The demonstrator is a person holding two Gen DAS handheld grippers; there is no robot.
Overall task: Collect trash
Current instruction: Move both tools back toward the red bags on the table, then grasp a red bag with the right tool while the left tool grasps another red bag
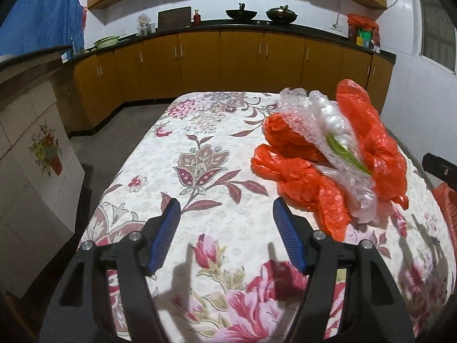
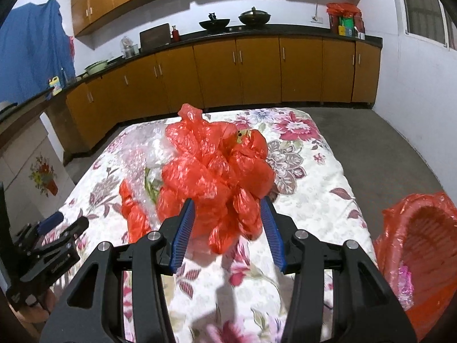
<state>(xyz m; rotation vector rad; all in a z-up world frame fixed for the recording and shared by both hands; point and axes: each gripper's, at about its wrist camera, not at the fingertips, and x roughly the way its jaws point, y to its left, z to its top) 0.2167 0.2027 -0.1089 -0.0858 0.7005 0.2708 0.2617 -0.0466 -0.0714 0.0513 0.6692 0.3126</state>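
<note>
1. Kitchen cabinets (image 1: 200, 63) in orange-brown wood run along the far wall under a dark counter, where two woks (image 1: 241, 13) sit side by side.
2. Nearer the cameras stands a desk covered by a floral cloth (image 1: 200, 171) in white, pink and maroon.
3. On the right half of that cloth lies the trash: a crumpled red plastic bag (image 2: 211, 177) bunched together with a wad of clear bubble wrap (image 1: 328, 125), with a thin green strip showing inside the wrap.
4. The left gripper (image 1: 227, 228) hovers over bare cloth, its jaws spread wide with nothing between them; the red bag lies just ahead and to its right, apart from the blue pads.
5. The right gripper (image 2: 227, 223) has its jaws apart on either side of the near lobes of the red bag; the plastic bulges into the gap, but whether the pads press on it cannot be told, and the bag looks blurred.
6. From the right wrist view, the left gripper's black body shows at the lower left, above the cloth's edge.
7. At the desk's right edge stands a red woven basket (image 2: 425, 237) lined with red plastic, with a bit of pink wrapper (image 2: 407, 283) inside it.
8. A blue cloth (image 2: 31, 48) hangs at the far left of the room.
</note>
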